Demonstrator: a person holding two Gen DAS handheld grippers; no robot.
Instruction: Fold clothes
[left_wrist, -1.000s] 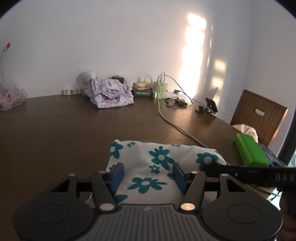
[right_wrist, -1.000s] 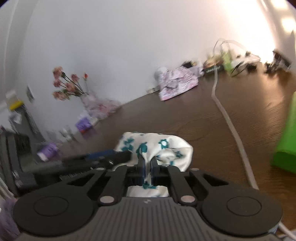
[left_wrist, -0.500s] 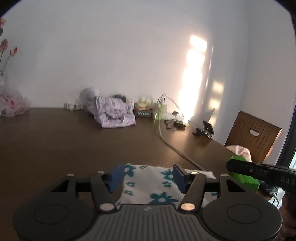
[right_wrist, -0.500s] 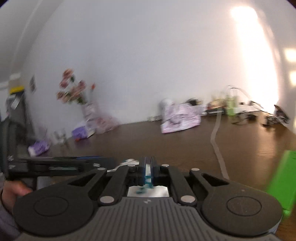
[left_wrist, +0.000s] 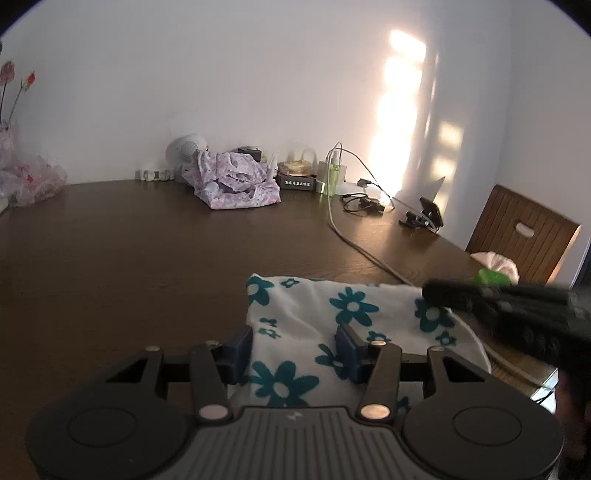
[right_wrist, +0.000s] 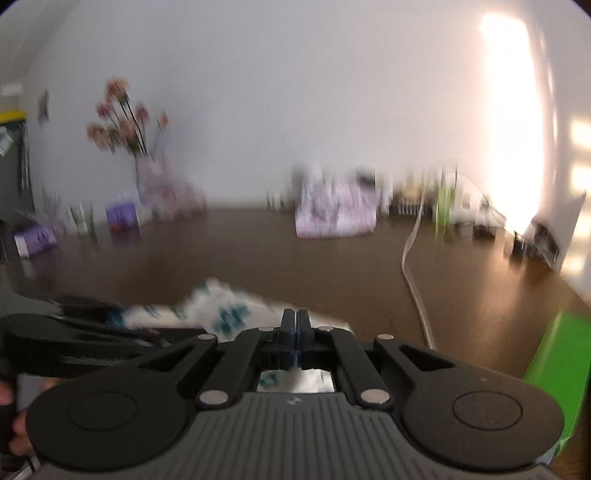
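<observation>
The white cloth with teal flowers (left_wrist: 332, 325) lies bunched on the dark wooden worktop (left_wrist: 147, 258), right under and between the fingers (left_wrist: 242, 347) of the left gripper (left_wrist: 295, 350). Those fingers stand about half apart and are closing, with cloth between them, though I cannot tell whether the pads press it yet. The right gripper (right_wrist: 296, 325) comes in from the right side of the cloth; its fingers are pressed together, and in its blurred view a bit of cloth (right_wrist: 229, 314) shows just ahead of and beneath them. Whether they pinch any fabric I cannot make out. Beyond the fingers, a lilac garment (left_wrist: 236, 184) sits by the wall.
</observation>
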